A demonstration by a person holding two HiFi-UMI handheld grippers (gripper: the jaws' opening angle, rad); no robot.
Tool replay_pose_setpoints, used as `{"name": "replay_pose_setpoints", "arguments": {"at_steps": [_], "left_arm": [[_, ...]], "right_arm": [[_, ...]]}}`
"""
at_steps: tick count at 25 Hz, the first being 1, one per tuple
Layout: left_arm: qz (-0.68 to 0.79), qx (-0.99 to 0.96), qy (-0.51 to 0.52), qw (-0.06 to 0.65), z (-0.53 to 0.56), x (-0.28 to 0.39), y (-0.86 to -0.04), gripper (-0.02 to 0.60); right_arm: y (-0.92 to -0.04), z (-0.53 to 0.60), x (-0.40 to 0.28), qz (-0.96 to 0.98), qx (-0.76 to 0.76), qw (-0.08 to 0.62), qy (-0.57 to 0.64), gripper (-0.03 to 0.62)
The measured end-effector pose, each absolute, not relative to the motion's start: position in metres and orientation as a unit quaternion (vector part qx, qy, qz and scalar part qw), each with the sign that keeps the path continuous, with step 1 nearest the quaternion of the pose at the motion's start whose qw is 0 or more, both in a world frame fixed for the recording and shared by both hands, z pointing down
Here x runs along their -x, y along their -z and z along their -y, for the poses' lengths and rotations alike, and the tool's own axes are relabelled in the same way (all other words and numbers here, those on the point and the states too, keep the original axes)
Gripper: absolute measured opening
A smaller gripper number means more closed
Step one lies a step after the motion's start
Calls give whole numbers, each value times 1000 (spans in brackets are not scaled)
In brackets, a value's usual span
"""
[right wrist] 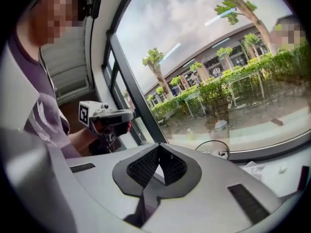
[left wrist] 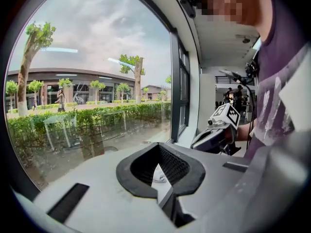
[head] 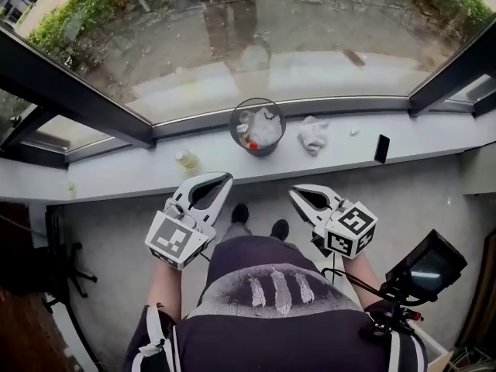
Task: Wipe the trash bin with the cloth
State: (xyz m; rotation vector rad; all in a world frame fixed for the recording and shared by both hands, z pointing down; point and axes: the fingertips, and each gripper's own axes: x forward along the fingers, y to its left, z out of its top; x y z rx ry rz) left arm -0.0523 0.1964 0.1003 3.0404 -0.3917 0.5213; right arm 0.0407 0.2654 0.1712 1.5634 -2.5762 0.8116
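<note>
— Grey window sill point(head: 116, 178) runs the whole width under the glass, hedges and paving outside. What's on it at the left?
— One small yellowish bottle point(head: 186, 160), upright, on its own.
— And the trash bin?
— The trash bin point(head: 256, 126) is next along, near the middle of the sill, right up by the window frame. It's a dark round one with crumpled white rubbish and a bit of red inside.
— Where's the cloth?
— The cloth point(head: 314, 134) is a white crumpled heap lying on the sill just to the right of the bin. It looks close beside it but not touching.
— Anything further right?
— A tiny white scrap point(head: 354, 132), then a dark flat slab point(head: 381, 149) propped up near the sill's front edge. Could be a phone, I can't say.
— And the person?
— Standing back from the sill, shoes point(head: 240, 213) on the grey floor, both tools held out in front of the body, lower than the ledge.
— The claws?
— The left gripper point(head: 225, 180) has its jaws pressed together with nothing between them. The right gripper point(head: 297, 195) is the same, tips meeting and empty. Both are well apart from bin and cloth.
— Anything beyond that hand?
— A little monitor point(head: 426, 273) on a bracket at the far right, screen tilted up
</note>
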Motion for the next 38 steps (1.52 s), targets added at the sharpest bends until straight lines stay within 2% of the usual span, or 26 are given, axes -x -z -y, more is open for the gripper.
{"name": "replay_pose_setpoints", "arguments": {"at_steps": [2,4,10,14,18,25,31,38], "left_arm": [[129,-977,-170,13,-183,51,-106,-8],[126,-977,-170,5,-171,49,-111,-8],[100,-983,-154,11,-111,47,-134,-8],[80,-984,-158,-18,-74,44,-135,-8],[17,-991,-130,6,-57,27,-130,-8],[-34,-993,-107,24,-44,-8,-119,-8],[-71,-985,-154,-27,-55,-52,-132,-8],[-92,-972,-214,-42,-76,-119,-163,-8]], "right_arm": [[-170,-257,-48,819,-502,-17,-279,-2],[-176,-248,-54,811,-512,-9,-282,-2],[-190,-207,-54,779,-555,46,-289,-2],[-174,-174,-53,752,-592,104,-271,-2],[-159,-161,-49,735,-615,147,-244,-2],[-174,-165,-65,694,-637,153,-298,-2],[-178,-153,-84,692,-635,144,-310,-2],[-215,-150,-121,712,-607,129,-329,-2]]}}
